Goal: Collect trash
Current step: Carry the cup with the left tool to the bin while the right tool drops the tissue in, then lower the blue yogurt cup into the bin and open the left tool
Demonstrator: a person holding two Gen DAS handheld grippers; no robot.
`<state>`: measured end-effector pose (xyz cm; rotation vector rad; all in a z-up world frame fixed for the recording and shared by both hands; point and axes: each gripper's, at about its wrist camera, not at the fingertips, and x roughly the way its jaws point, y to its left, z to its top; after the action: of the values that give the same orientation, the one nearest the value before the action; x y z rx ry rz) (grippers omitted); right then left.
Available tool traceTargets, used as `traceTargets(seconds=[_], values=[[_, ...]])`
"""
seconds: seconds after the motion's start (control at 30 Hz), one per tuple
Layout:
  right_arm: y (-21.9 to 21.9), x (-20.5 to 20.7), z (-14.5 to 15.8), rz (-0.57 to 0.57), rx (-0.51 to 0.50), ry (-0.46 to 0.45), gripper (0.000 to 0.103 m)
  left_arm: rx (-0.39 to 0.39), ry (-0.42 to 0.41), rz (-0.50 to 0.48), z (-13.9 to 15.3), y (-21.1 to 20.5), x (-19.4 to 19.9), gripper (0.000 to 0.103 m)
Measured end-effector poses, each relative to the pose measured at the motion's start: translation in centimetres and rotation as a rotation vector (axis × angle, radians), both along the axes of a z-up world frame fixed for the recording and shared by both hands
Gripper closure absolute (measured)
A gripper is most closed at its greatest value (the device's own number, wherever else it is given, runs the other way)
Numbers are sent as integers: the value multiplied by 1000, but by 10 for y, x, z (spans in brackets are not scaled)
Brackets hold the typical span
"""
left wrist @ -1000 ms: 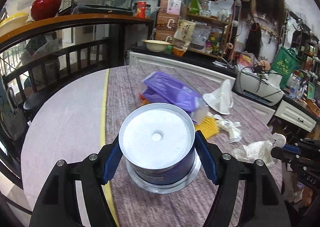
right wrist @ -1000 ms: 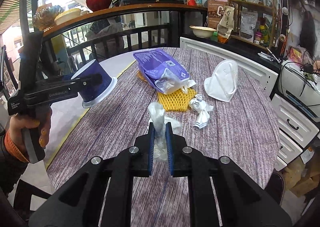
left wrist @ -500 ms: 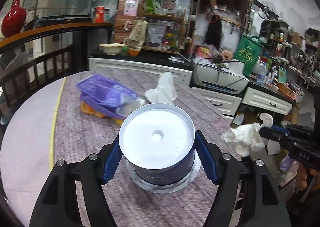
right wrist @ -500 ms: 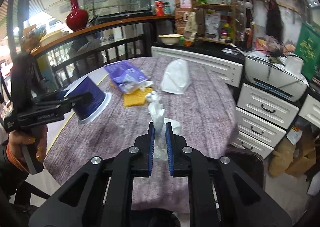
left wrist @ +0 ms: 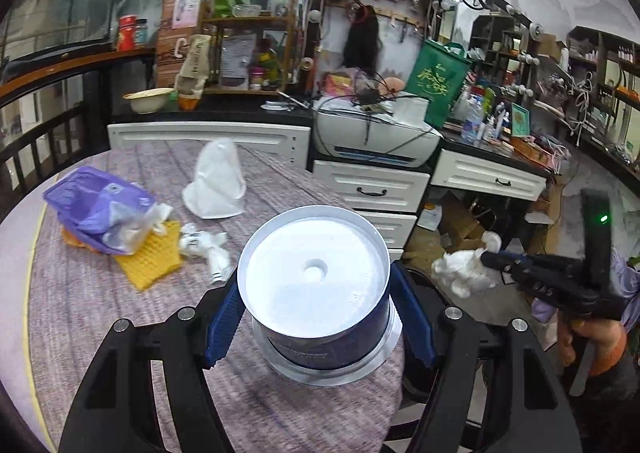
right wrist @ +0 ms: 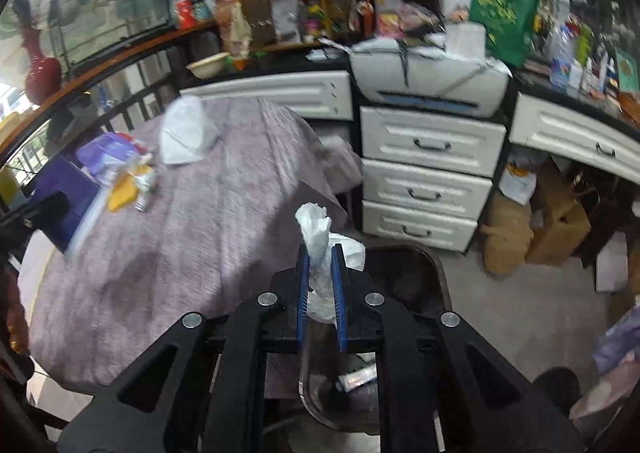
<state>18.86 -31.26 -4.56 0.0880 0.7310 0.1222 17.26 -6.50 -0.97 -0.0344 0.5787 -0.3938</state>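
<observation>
My left gripper (left wrist: 316, 317) is shut on an upturned blue tub (left wrist: 316, 277) with a white base, its blue pads pressing both sides above the purple-clothed round table (left wrist: 100, 313). My right gripper (right wrist: 321, 253) is shut on a crumpled white tissue (right wrist: 314, 221), held past the table's right edge. In the left wrist view the right gripper (left wrist: 492, 255) and the tissue (left wrist: 464, 269) show at the right. A purple bag (left wrist: 100, 205), yellow foam net (left wrist: 152, 257), white mask (left wrist: 216, 185) and crumpled white wrapper (left wrist: 208, 249) lie on the table.
Under the right gripper stands a clear bin (right wrist: 308, 393) with a tube inside, beside a dark round seat (right wrist: 404, 277). White drawers (right wrist: 428, 193), a printer (left wrist: 376, 133) and cardboard boxes (right wrist: 560, 221) stand beyond the table. A person's hand (left wrist: 580, 337) holds the right gripper.
Both grippers swung to the right. The right one carried the tissue off the table's edge to above the clear bin. The left one kept the blue tub and moved along the table.
</observation>
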Motion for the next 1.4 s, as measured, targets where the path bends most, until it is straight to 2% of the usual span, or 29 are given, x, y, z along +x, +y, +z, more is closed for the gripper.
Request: traceTargets(seconds=[0.13,0.37,0.5,0.53,0.6,0.63,0.67,0.93,1.2,1.4], values=[[-20,15,-45,-62,-39,95,91,5,10,-29,-2,-22,7,34],[-44,37,-119,-127,-42,250,91,29,21,-75,-3,-53,18,34],[-51,42,-147,-155,-32,315,91,42,33,-102,-6,-67,22,34],[-52,43,-154,-160,-35,337,85,46,38,-110,-8,-70,24,34],[-51,43,-161,-182,-49,362,65,54,43,-118,-9,-76,25,34],[-53,42,-162,-194,-38,357,44,57,47,-124,-10,-79,26,34],[-55,39,-161,-206,-17,346,30,56,53,-129,-11,-80,26,34],[-71,23,-120,-258,41,249,29,66,65,-156,-13,-97,27,34],[-92,-4,-69,-339,-3,123,25,75,107,-198,-22,-117,34,34],[-112,-16,-42,-396,19,51,24,136,134,-253,-35,-148,41,34]])
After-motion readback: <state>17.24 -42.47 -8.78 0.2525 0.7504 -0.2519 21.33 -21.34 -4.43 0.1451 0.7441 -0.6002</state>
